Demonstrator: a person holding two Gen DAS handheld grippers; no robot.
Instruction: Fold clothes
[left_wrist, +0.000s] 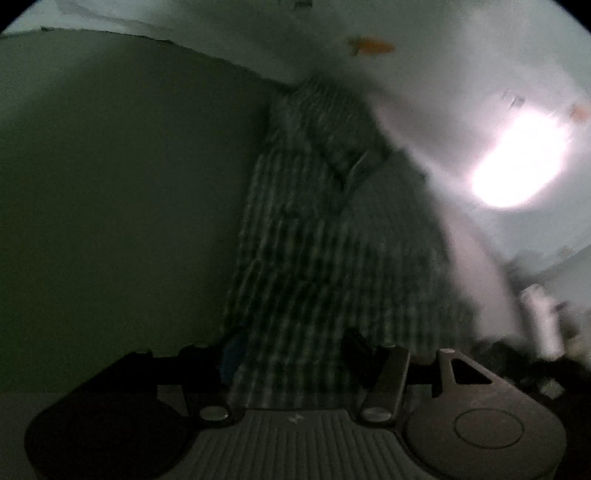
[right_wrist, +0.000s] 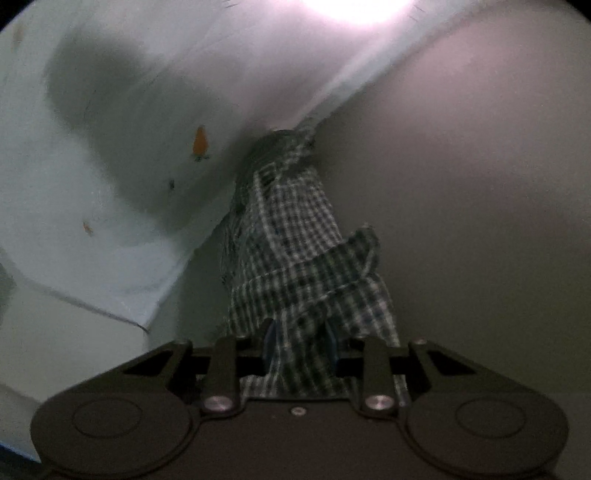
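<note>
A green-and-white checked garment (left_wrist: 314, 240) runs up the middle of the blurred left wrist view, from between the fingers toward a folded part higher up. My left gripper (left_wrist: 293, 350) stands wide, the cloth passing flat between its fingers without being pinched. In the right wrist view the same checked garment (right_wrist: 291, 229) is bunched into a thick fold. My right gripper (right_wrist: 301, 343) has its blue pads (right_wrist: 271, 341) pressed against that fold from both sides, and some cloth spills back over the gripper body.
A white sheet with small orange prints (right_wrist: 129, 110) lies to the left in the right wrist view and fills the top right of the left wrist view (left_wrist: 424, 74). A plain grey surface (right_wrist: 480, 184) borders it. Strong glare (left_wrist: 517, 162) and a pale cylinder (left_wrist: 543, 321) show at right.
</note>
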